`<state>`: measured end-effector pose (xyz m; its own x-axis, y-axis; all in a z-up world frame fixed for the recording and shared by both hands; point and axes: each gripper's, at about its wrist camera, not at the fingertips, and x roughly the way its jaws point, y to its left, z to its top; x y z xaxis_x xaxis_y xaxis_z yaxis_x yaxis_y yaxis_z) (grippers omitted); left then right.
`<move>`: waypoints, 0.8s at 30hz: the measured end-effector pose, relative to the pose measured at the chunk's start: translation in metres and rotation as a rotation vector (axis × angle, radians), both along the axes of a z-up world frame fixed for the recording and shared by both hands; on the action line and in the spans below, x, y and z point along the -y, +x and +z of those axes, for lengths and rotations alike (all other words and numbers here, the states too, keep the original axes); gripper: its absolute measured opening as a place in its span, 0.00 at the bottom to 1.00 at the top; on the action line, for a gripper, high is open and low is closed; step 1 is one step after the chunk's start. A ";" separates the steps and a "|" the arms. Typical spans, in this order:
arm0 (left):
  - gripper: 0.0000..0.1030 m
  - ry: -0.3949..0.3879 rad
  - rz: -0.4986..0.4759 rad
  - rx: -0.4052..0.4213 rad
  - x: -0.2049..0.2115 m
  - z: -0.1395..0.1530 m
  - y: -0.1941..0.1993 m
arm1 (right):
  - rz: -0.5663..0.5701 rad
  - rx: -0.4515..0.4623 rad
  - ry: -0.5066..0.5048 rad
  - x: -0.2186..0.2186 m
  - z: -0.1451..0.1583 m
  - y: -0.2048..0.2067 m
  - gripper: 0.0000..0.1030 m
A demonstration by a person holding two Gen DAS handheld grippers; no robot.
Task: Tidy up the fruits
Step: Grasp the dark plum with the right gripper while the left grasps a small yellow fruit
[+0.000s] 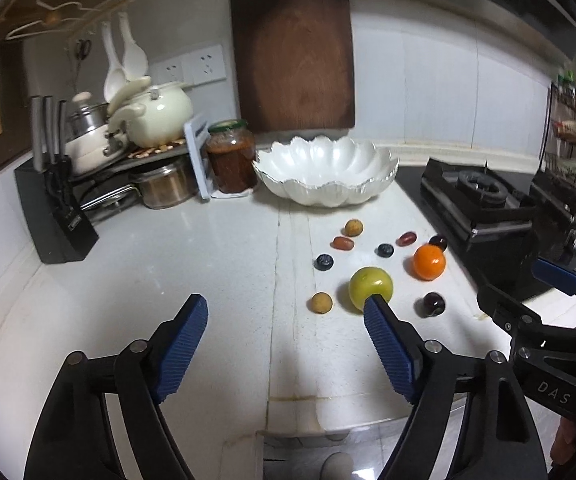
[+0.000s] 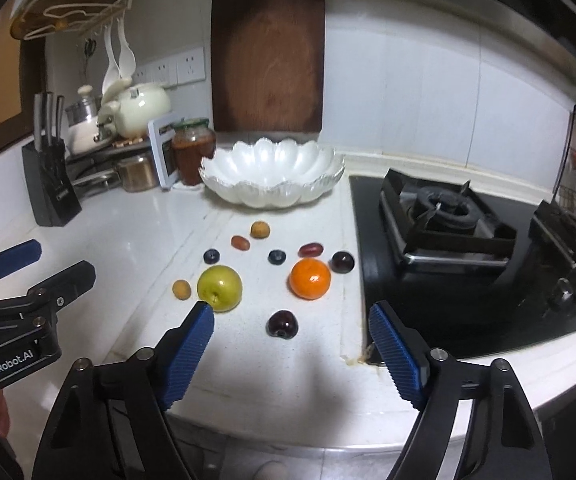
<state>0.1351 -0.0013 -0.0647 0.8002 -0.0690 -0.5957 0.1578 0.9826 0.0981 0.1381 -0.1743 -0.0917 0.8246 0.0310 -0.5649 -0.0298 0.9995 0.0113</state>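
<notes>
Though scalloped, pearly white bowl [image 2: 272,176]

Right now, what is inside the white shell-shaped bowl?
The white shell-shaped bowl shows only its bare ribbed inner wall; no fruit is seen in it. Its near rim hides the bottom, so something low there cannot be ruled out. The fruits lie on the counter in front.

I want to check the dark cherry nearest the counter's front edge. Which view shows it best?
The right wrist view: the cherry lies near the middle, unobstructed, between the open jaws' blue pads. The left wrist view shows it too, but farther off to the right.
</notes>
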 end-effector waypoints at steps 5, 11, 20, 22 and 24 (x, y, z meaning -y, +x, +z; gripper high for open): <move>0.74 0.040 -0.028 -0.015 0.004 -0.016 0.017 | 0.004 -0.042 0.005 -0.005 -0.017 0.019 0.71; 0.67 0.006 -0.057 -0.078 0.002 -0.039 0.041 | -0.001 -0.095 0.003 -0.009 -0.035 0.037 0.67; 0.57 -0.022 -0.086 -0.150 0.009 -0.068 0.071 | -0.005 -0.158 0.016 -0.010 -0.059 0.060 0.61; 0.57 -0.018 -0.091 -0.160 0.011 -0.072 0.075 | -0.004 -0.169 0.024 -0.009 -0.063 0.063 0.60; 0.55 -0.012 -0.101 -0.172 0.014 -0.076 0.079 | -0.003 -0.180 0.032 -0.008 -0.066 0.067 0.58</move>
<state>0.2144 -0.0158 -0.1404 0.6751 -0.1517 -0.7220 0.2690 0.9619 0.0494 0.2054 -0.1663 -0.1582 0.7107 0.0489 -0.7018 -0.0216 0.9986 0.0477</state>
